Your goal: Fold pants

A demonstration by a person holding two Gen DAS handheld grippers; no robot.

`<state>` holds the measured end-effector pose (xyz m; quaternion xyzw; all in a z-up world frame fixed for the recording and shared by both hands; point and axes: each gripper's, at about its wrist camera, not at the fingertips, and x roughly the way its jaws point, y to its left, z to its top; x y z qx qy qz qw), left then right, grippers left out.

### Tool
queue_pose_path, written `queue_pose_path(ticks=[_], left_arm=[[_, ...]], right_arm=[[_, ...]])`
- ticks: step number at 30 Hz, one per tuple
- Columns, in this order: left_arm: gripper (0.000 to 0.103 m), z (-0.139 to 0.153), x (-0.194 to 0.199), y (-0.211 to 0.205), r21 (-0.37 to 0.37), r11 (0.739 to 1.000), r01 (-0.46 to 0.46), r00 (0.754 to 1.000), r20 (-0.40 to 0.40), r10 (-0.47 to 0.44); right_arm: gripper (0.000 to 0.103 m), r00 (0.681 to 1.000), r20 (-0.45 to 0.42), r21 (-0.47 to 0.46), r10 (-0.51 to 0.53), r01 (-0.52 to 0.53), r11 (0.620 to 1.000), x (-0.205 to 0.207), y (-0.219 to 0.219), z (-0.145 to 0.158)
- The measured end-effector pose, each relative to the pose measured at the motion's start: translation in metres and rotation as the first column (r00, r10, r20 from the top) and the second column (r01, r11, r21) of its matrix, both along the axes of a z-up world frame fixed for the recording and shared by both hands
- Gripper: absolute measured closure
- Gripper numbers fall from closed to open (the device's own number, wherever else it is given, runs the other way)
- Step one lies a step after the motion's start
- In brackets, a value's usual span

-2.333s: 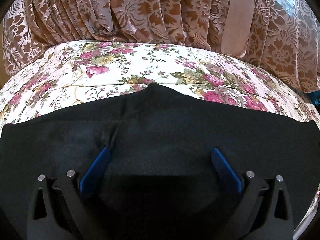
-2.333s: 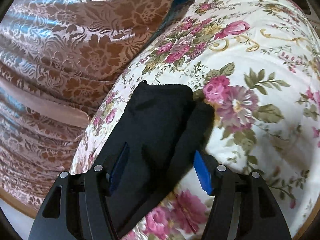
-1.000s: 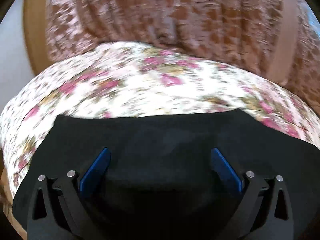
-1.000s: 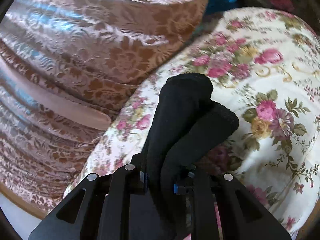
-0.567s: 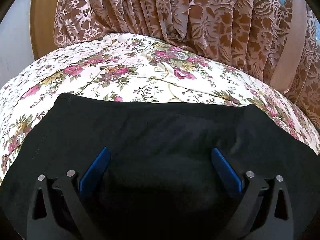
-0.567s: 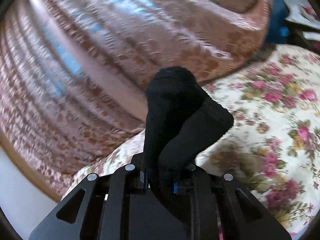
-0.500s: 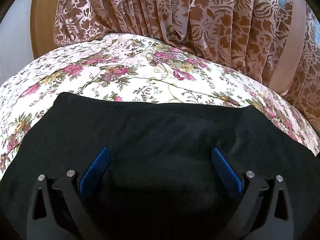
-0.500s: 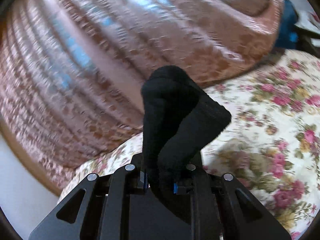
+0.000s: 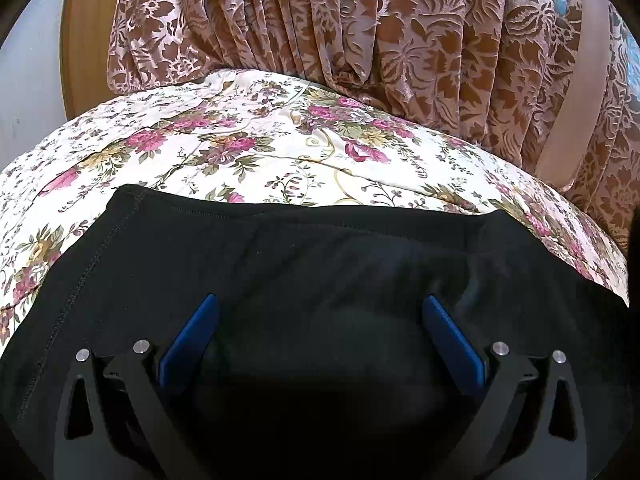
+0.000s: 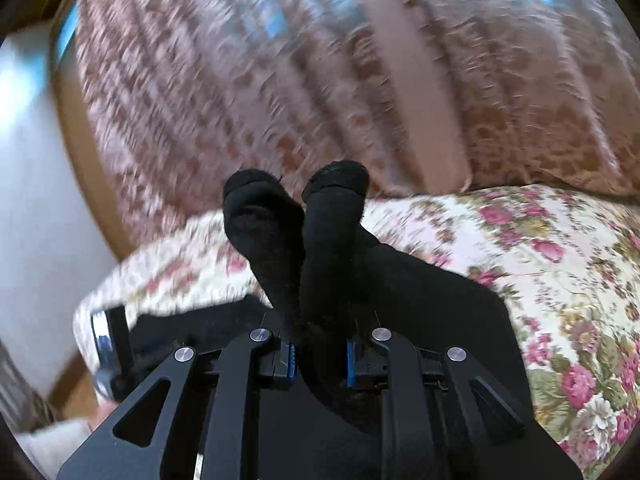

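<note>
My right gripper (image 10: 319,354) is pressed together on a bunch of the black pants (image 10: 320,240). The cloth is pinched between the two blue pads (image 10: 291,358) and it rises above them in two rounded lobes, side by side and touching. This gripper points forward, a little upward, toward the brown patterned curtain (image 10: 280,80), which is blurred in this view. Below and to the right of the fingers, more of the pants lies on the floral bedspread (image 10: 560,260). At the far left, low, I see a shiny object with a dark part, but I cannot tell what it is.

My left gripper (image 9: 320,336) is spread wide, with its blue pads (image 9: 190,340) far apart. It is low over the pants (image 9: 320,260); I cannot tell if the pads touch the cloth. Here the pants lie flat on the bedspread (image 9: 240,140), with a stitched hem along the left edge. The near part of the cloth is in dark shadow between the fingers and is cut off at the bottom. Beyond the bed hangs the curtain (image 9: 360,20).
</note>
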<state>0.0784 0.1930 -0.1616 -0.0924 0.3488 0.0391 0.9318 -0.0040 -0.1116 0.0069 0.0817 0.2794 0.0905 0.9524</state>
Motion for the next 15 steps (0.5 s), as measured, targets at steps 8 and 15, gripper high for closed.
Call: queue_pose_path(ticks=[8, 15], left_arm=[[0.002, 0.000, -0.001, 0.000, 0.004, 1.000, 0.001, 1.000, 0.001, -0.001], [0.002, 0.000, -0.001, 0.000, 0.004, 1.000, 0.003, 1.000, 0.003, -0.003]], right_arm=[[0.086, 0.988, -0.100, -0.125, 0.114, -0.126, 0.984, 0.006, 0.050, -0.050], [0.075, 0.966, -0.213, -0.131, 0.145, -0.176, 0.976, 0.006, 0.058, -0.095]])
